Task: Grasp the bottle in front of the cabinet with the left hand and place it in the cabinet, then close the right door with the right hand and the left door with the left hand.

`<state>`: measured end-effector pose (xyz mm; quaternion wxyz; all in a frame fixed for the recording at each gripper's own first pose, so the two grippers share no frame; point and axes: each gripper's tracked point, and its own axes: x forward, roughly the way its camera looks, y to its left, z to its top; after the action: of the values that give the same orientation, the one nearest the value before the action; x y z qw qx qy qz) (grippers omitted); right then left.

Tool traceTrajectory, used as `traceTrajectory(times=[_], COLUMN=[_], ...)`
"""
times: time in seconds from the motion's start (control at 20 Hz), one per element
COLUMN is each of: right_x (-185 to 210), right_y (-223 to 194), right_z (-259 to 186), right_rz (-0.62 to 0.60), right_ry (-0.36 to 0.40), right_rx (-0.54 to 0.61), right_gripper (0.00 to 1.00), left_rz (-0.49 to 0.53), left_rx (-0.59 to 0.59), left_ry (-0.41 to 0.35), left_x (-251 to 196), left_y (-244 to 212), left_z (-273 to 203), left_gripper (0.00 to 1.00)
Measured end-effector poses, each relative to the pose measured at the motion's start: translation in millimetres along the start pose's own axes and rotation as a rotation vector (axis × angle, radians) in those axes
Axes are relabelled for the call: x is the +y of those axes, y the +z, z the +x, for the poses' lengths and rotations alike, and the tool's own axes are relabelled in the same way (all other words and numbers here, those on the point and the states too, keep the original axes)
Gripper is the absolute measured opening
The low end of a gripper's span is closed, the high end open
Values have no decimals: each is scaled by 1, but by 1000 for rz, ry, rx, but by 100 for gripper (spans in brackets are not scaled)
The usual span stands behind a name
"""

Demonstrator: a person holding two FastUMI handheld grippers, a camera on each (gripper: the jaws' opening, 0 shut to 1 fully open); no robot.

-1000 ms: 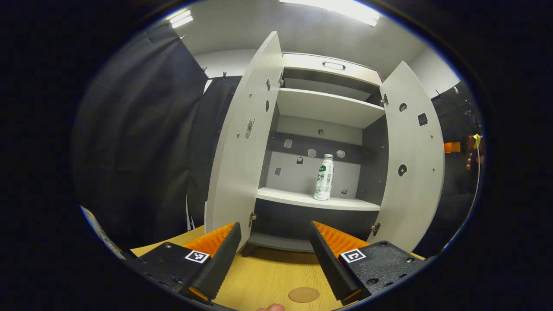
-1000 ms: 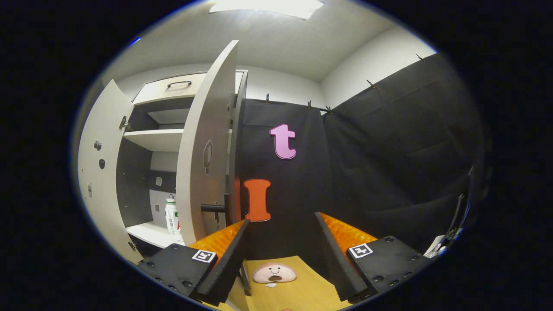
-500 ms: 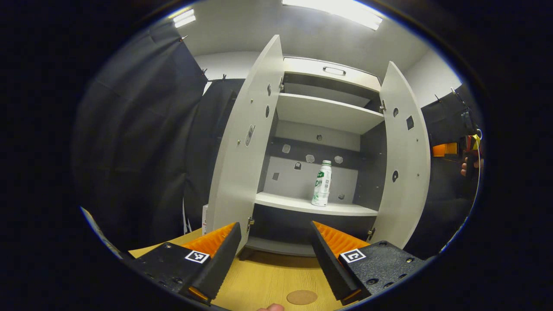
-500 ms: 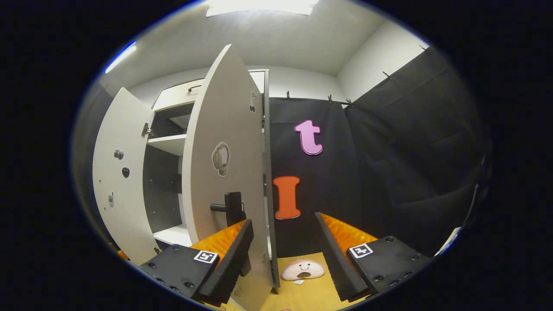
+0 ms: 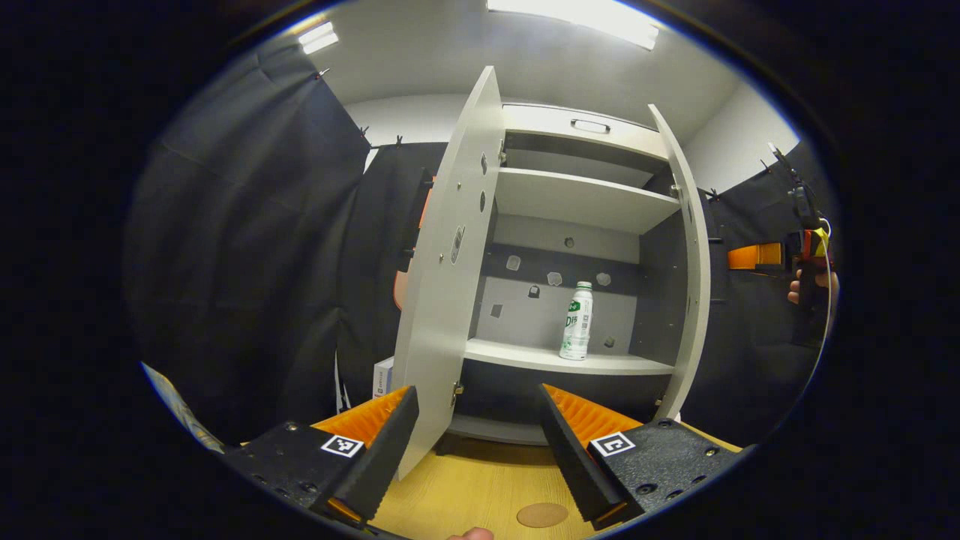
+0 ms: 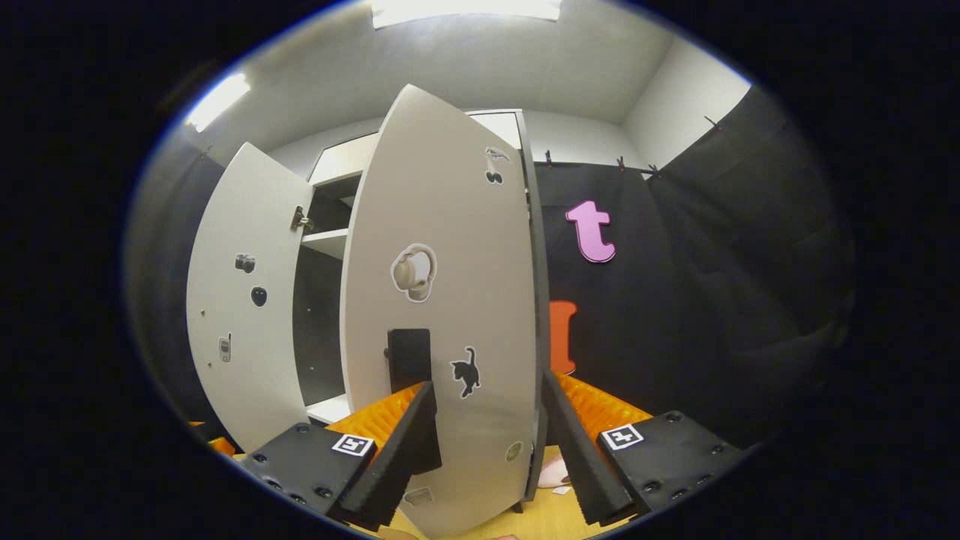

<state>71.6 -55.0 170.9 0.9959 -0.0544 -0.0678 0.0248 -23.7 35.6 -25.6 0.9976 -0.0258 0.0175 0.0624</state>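
While one bottle (image 5: 577, 321) stands upright on the middle shelf (image 5: 555, 359) of the cabinet (image 5: 581, 150), toward its right side, both doors hang partly open. Seen from the left gripper view, the left door (image 5: 448, 262) swings out toward the camera with its inner face showing, and the right door (image 5: 694, 262) is turned nearly edge-on. Two shelves can be counted inside, the upper shelf (image 5: 577, 201) bare, and a drawer front with one handle (image 5: 590, 126) sits along the top. The left gripper (image 5: 476, 442) hovers low over the wooden table (image 5: 465, 491), its fingers spread wide and holding nothing; one round brown disc (image 5: 542, 514) lies on the table near its right finger.

From the right gripper view, the right door's outer face stands close in front, carrying several stickers (a cat (image 6: 466, 371) and a pair of headphones (image 6: 413, 271) among them) and one dark handle (image 6: 409, 358). The right gripper (image 6: 487, 442) is spread wide too, gripping nothing, with the door's lower part between its fingers; whether either finger touches the panel cannot be told. Far right in the left gripper view, a hand (image 5: 806, 283) holds that other gripper.
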Motion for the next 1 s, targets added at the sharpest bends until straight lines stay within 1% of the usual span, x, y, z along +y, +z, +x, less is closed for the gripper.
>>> traceTrajectory(times=[0.1, 0.2, 0.25, 0.35, 0.4, 0.45, 0.5, 0.6, 0.65, 0.85, 1.0], right_x=[14, 24, 27, 41, 46, 49, 52, 59, 61, 67, 70], right_y=[-12, -22, -22, -26, -28, -30, -31, -36, -38, -39, -42], right_z=[2, 7, 12, 20, 24, 30, 35, 47, 51, 59, 66], right_rz=[22, 18, 13, 13, 12, 10, 8, 8, 10, -6, 9], right_ry=[50, 61, 64, 84, 90, 90, 87, 88, 89, 84, 73], right_rx=[31, 49, 52, 63, 67, 67, 67, 79, 83, 73, 82], right_gripper=[95, 96, 88, 89, 96, 96, 89, 89, 96, 95, 95], left_rz=[0, 0, -2, -11, -16, -18, -18, -23, -25, -35, -42], left_rx=[1, -8, -11, -14, -16, -21, -27, -43, -51, -82, -102], left_ry=[7, 19, 25, 36, 45, 56, 69, 94, 111, 203, 255], left_x=[2, 6, 9, 13, 17, 22, 28, 41, 48, 89, 118], left_y=[0, 3, 3, 6, 7, 9, 14, 22, 26, 47, 63], left_z=[-1, -3, -4, -5, -6, -8, -9, -11, -10, -10, -6], left_gripper=[95, 95, 95, 95, 95, 92, 95, 95, 95, 94, 94])
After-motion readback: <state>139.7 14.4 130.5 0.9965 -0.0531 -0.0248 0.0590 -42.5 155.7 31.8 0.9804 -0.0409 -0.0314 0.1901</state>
